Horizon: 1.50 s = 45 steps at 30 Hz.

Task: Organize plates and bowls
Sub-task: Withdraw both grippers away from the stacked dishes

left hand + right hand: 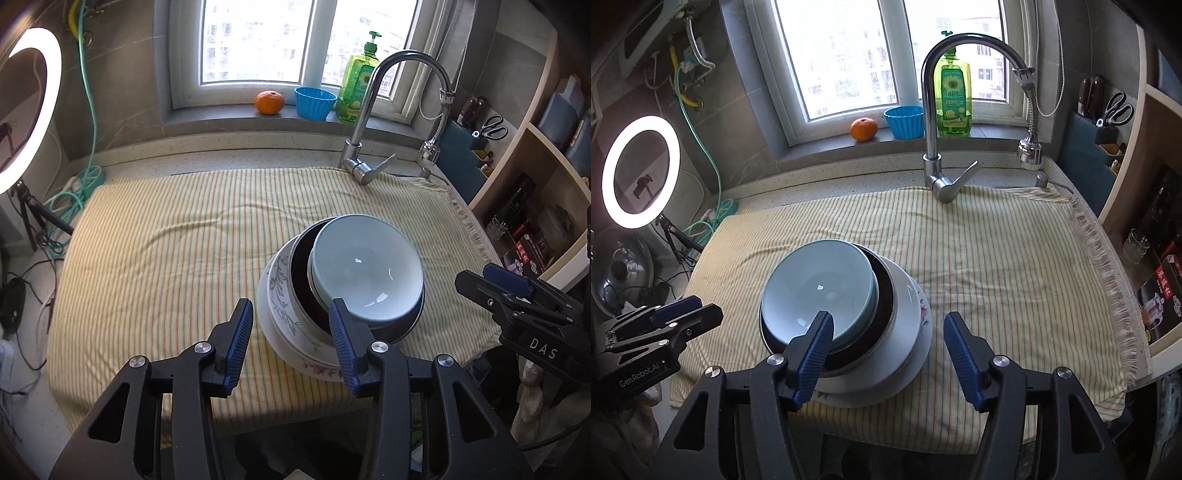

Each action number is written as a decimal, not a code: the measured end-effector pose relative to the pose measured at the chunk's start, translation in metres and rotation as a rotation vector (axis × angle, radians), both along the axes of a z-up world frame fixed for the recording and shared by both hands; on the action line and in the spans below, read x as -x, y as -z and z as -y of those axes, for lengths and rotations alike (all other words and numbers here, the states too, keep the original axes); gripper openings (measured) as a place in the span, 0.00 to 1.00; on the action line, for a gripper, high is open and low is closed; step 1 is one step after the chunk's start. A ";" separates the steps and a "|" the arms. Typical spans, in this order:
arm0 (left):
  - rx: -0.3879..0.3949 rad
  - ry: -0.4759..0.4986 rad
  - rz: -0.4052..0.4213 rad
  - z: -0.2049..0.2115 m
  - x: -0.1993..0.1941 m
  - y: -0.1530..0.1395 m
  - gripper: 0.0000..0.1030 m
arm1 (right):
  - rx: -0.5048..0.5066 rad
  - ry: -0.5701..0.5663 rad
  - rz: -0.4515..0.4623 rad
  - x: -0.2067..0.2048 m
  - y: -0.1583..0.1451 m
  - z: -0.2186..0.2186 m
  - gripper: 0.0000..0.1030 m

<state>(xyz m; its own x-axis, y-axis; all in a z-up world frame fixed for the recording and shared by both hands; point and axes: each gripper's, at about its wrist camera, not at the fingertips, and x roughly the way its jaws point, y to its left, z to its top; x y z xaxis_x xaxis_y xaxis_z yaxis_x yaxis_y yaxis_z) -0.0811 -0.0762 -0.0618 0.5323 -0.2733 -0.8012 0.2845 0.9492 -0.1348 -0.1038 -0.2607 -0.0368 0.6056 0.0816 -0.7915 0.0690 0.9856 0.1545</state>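
Left wrist: both tools released, left tool [291,347], right tool [886,350], stacked plates [284,317] half hidden beneath bowls [365,273].

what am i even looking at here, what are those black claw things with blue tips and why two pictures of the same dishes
The claws are two hand-held grippers; a person carries one in each hand. Each has a wide-angle camera looking along its fingers, so you get two views at once. One picture looks out over the left gripper, the other over the right gripper. Both stand open and hold nothing. On the striped cloth sits one stack: a pale blue bowl on top, inside a dark bowl, on a white bowl and flowered plates. Behind are a tap and a window sill.
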 end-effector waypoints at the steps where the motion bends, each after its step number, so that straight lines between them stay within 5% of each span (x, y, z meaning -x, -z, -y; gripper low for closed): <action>1: -0.010 -0.002 0.005 0.001 0.002 0.000 0.40 | 0.003 0.002 0.003 0.002 -0.001 -0.001 0.56; 10: -0.015 -0.003 -0.010 0.002 0.010 0.000 0.41 | 0.067 0.018 0.030 0.015 -0.005 -0.010 0.64; 14: -0.012 -0.004 0.002 0.002 0.013 -0.003 0.50 | 0.079 0.020 0.034 0.018 -0.006 -0.012 0.65; 45: 0.015 0.020 -0.001 0.001 0.006 -0.005 0.51 | 0.096 0.028 0.037 0.013 -0.008 -0.018 0.67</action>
<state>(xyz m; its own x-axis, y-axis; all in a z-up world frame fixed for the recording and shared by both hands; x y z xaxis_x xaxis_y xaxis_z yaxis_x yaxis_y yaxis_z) -0.0874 -0.0768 -0.0566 0.5255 -0.2960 -0.7976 0.3031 0.9411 -0.1495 -0.1164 -0.2430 -0.0285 0.6356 -0.0107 -0.7719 0.0927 0.9937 0.0626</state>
